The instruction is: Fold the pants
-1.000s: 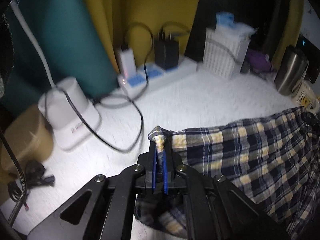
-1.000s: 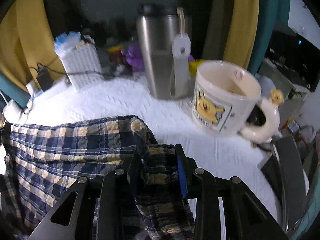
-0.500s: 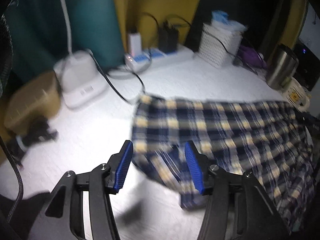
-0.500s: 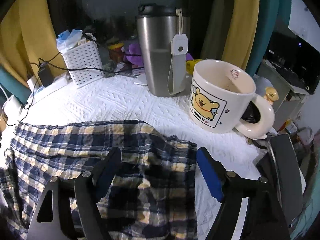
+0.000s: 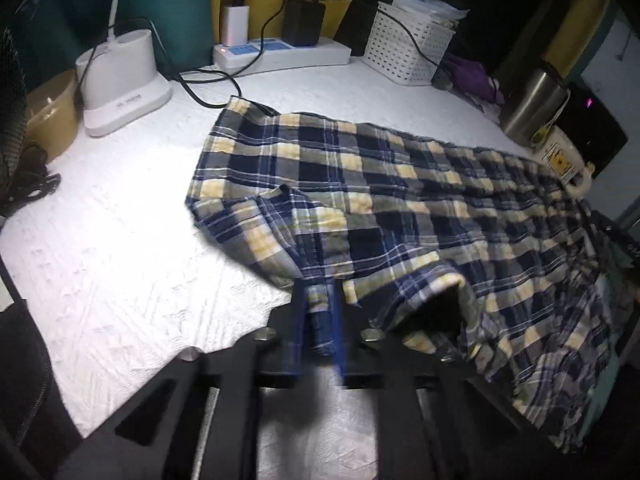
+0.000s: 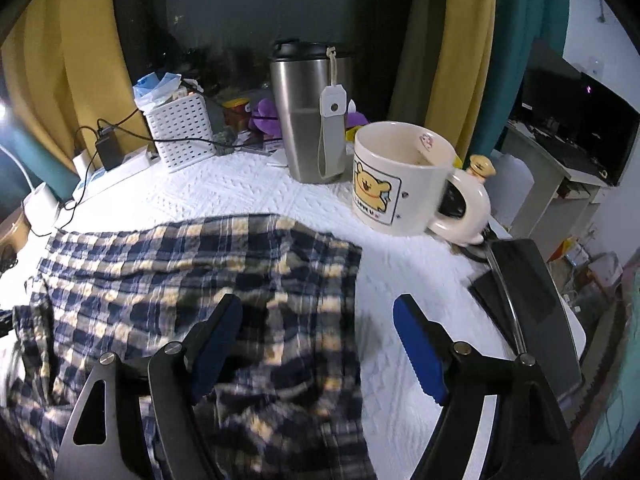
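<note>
Navy, yellow and white plaid pants (image 5: pixel 400 200) lie spread across the white quilted table, one end bunched near the front edge. My left gripper (image 5: pixel 316 320) is shut on a fold of the near hem, the blue pads pinching cloth between them. In the right wrist view the pants (image 6: pixel 180 280) cover the lower left. My right gripper (image 6: pixel 316 344) is open and empty above the pants' right edge, its left pad over the cloth and its right pad over bare table.
A cartoon-bear mug (image 6: pixel 400 184) and a steel tumbler (image 6: pixel 308 120) stand just beyond the right gripper. A white basket (image 5: pixel 408 44), power strip (image 5: pixel 280 54) with cables, and white lamp base (image 5: pixel 120 80) line the back. A black tablet (image 6: pixel 528 312) lies at the right edge.
Both grippers let go of the pants' far corners and pulled back. My left gripper then closed on the near hem. My right gripper stays open.
</note>
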The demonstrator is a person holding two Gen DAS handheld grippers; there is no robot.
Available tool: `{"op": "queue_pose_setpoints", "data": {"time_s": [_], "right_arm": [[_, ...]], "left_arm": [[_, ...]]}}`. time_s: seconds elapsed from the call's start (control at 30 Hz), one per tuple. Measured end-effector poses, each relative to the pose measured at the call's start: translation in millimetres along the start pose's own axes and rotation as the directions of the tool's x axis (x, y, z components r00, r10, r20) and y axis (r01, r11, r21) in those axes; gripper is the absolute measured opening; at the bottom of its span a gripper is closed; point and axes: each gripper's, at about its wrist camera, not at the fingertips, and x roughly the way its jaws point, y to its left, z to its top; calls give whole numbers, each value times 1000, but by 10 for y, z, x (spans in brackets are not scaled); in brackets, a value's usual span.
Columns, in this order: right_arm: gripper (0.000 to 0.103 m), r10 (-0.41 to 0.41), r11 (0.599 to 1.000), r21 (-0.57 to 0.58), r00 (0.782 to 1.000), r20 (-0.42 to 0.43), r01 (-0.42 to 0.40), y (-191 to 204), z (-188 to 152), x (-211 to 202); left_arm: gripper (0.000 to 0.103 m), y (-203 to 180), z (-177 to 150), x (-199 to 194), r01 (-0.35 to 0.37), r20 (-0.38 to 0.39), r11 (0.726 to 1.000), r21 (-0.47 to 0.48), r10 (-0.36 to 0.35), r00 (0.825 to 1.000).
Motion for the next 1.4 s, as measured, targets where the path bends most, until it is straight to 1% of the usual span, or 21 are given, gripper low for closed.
{"op": "queue_pose_setpoints", "data": {"time_s": [0.03, 0.13, 0.23, 0.3, 0.43, 0.57, 0.73, 0.83, 0.93, 1.07, 1.13, 1.17, 1.2, 1.3, 1.4], "right_arm": [[80, -1, 1000, -2, 1000, -1, 1, 1, -22, -24], [80, -6, 1000, -10, 1000, -3, 6, 1, -100, -102], [80, -4, 1000, -8, 1000, -6, 4, 5, -181, -159], [80, -4, 1000, -4, 1000, -9, 4, 5, -247, -203], [80, 0, 1000, -7, 1000, -8, 0, 15, -338, -301], [80, 4, 1000, -13, 1000, -7, -4, 44, -420, -383], [80, 12, 1000, -25, 1000, 0, -12, 97, -531, -502], [80, 11, 1000, -28, 1000, 7, -11, 107, -594, -581], [80, 11, 999, -30, 1000, 19, -10, 110, -666, -686], [80, 7, 999, -38, 999, 37, -5, 114, -774, -849], [80, 2, 999, -40, 999, 45, -1, 115, -835, -925], [80, -2, 999, -39, 999, 50, 4, 110, -877, -977], [80, -3, 999, -39, 999, 53, 5, 104, -906, -1009], [80, -8, 999, -37, 998, 61, 11, 96, -1009, -1114], [88, -12, 999, -43, 997, 74, 16, 112, -1120, -1237]], "left_arm": [[3, -9, -9, -57, -5, 18, 1000, 6, 5, 1000], [2, -3, -11, -266, -35, 74, 999, 20, 34, 997], [1, 55, -14, -424, -66, 103, 998, 16, 64, 993], [1, 104, -25, -478, -79, 104, 997, 11, 78, 992], [1, 146, -183, -627, -95, 105, 995, 6, 94, 990], [1, 217, -356, -606, -121, 61, 993, 5, 120, 991], [1, 298, -575, -647, -151, 41, 989, -12, 151, 988], [2, 354, -648, -718, -159, 45, 987, -30, 160, 986], [3, 370, -721, -841, -156, 69, 987, -43, 159, 985], [8, 370, -805, -999, -158, 106, 986, -58, 164, 981], [17, 345, -873, -1101, -146, 127, 988, -58, 152, 980], [28, 320, -918, -1158, -132, 140, 990, -56, 139, 980], [34, 301, -942, -1188, -123, 147, 991, -55, 130, 981], [35, 181, -1067, -1287, -83, 163, 996, -29, 87, 983], [35, 36, -1211, -1369, -44, 171, 999, 5, 43, 984]]}}
